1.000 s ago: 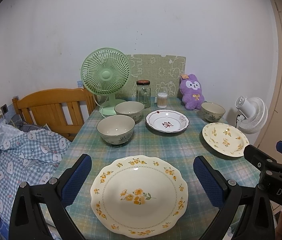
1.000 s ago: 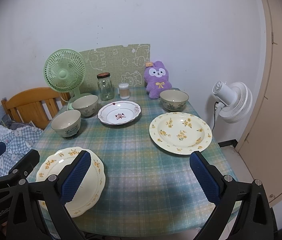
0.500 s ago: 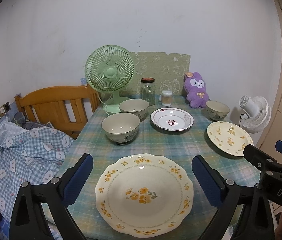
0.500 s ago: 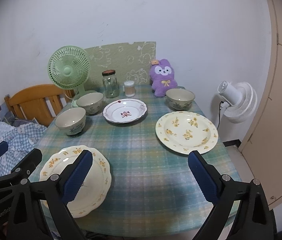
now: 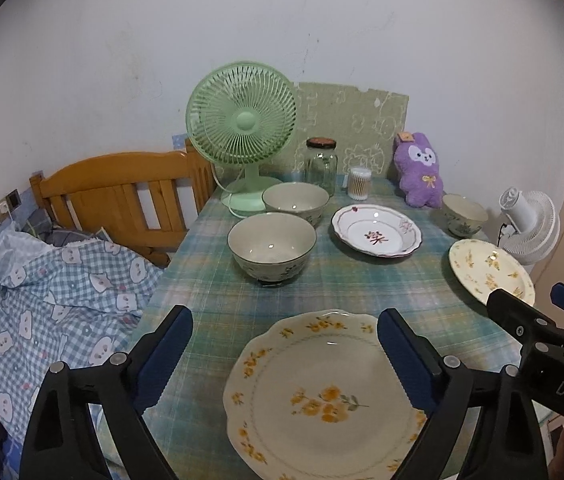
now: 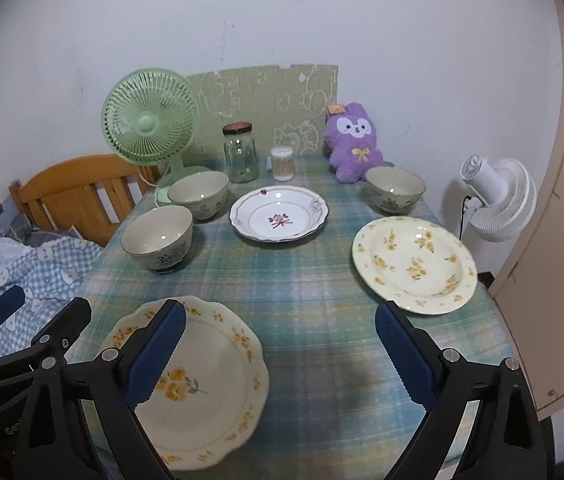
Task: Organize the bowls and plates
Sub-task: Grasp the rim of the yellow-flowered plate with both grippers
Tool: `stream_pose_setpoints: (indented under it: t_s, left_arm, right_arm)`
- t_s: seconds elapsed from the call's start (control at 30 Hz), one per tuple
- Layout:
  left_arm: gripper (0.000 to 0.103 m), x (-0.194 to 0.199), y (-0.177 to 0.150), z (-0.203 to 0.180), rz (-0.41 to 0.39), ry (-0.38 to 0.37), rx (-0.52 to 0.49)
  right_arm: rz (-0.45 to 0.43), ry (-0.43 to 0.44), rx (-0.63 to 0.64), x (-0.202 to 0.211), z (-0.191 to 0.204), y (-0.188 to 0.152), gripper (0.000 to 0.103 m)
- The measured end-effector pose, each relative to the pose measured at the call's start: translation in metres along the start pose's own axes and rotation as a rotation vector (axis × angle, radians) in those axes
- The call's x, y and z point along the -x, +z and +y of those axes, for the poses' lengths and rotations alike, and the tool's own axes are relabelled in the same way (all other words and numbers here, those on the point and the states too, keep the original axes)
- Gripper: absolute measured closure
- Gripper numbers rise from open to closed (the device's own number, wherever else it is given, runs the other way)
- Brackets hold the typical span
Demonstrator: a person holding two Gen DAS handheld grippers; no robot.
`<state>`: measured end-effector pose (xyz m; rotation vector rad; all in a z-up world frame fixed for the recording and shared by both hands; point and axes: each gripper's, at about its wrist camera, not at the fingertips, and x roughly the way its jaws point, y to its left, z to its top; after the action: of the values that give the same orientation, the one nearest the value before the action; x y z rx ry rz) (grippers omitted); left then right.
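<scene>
A scalloped cream plate with yellow flowers (image 5: 322, 392) lies at the near edge of the checked table (image 5: 362, 288). My left gripper (image 5: 284, 332) hovers over its far rim. Its jaws are closing but still wide, and the pads touch nothing. In the right wrist view the same plate (image 6: 209, 380) sits under the left finger of my right gripper (image 6: 279, 320), which is open and empty. A second yellow-flowered plate (image 6: 414, 264) lies at the right. A white plate with a red flower (image 6: 277, 218) is in the middle. Three bowls stand around it (image 6: 157, 236), (image 6: 199, 192), (image 6: 396, 194).
Along the back wall stand a green fan (image 5: 241, 120), a glass jar (image 5: 322, 164), a tub of cotton swabs (image 5: 358, 183) and a purple plush toy (image 5: 420, 168). A wooden headboard (image 5: 121, 196) and checked bedding (image 5: 41, 300) adjoin the table's left. A white fan (image 6: 494, 196) stands on the right.
Both grippers have come closer to the table, so the dishes look larger. In the left wrist view the near plate has shifted right of centre and the jaws have narrowed a little.
</scene>
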<state>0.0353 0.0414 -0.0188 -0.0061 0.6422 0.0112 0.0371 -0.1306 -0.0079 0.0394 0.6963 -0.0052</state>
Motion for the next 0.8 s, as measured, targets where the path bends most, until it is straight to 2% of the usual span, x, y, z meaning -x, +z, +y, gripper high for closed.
stream_pose_setpoints:
  t_s: [0.3, 0.43, 0.7, 0.8]
  left_arm:
    - [0.018, -0.053, -0.019, 0.021, 0.126, -0.036, -0.008]
    - [0.019, -0.072, -0.033, 0.028, 0.179, -0.034, -0.003]
    - [0.026, -0.108, -0.053, 0.032, 0.272, -0.032, 0.001]
    - [0.034, -0.116, -0.056, 0.033, 0.293, -0.044, 0.000]
  right_arm:
    - [0.134, -0.029, -0.030, -0.056, 0.025, -0.019, 0.009]
    - [0.191, -0.042, -0.016, -0.079, 0.034, -0.032, 0.010]
    - [0.290, -0.059, -0.024, -0.119, 0.040, -0.055, 0.019]
    - [0.326, -0.065, -0.042, -0.131, 0.039, -0.061, 0.030]
